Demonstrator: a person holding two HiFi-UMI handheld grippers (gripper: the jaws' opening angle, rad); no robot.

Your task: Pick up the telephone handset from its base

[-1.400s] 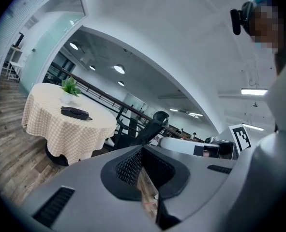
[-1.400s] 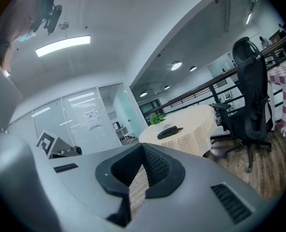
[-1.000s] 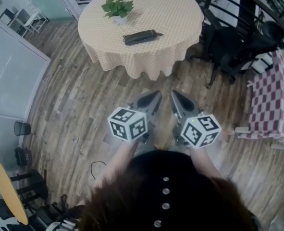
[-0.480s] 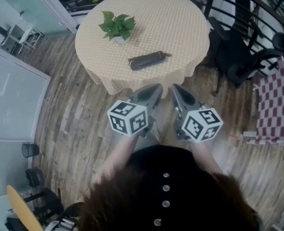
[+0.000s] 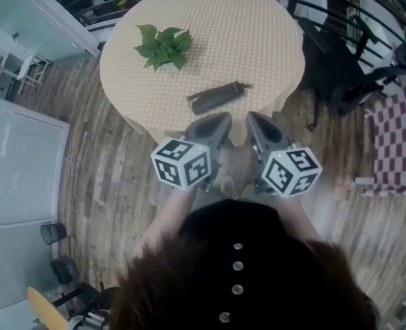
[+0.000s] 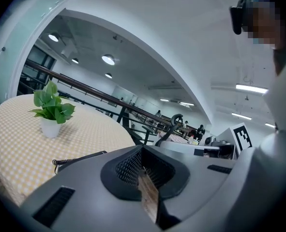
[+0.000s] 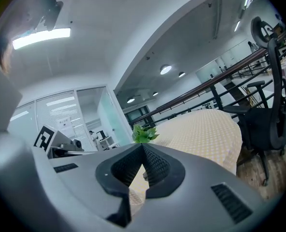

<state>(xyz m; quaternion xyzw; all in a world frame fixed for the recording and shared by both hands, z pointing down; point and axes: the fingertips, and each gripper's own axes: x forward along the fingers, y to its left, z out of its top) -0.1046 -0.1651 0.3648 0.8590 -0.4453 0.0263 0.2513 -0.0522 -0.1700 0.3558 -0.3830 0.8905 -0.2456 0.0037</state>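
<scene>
Head view shows the telephone at twelve o'clock, closer than before. Left gripper and right gripper are pinched shut, empty, almost near enough to reach.

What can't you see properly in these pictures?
- Telephone, head view: too small to tell the handset from the base.
- Telephone, left gripper view: the left gripper covers most of it.
- Telephone, right gripper view: the right gripper blocks almost all of it.
- Office chair, right gripper view: cut off by the picture's right edge.
</scene>
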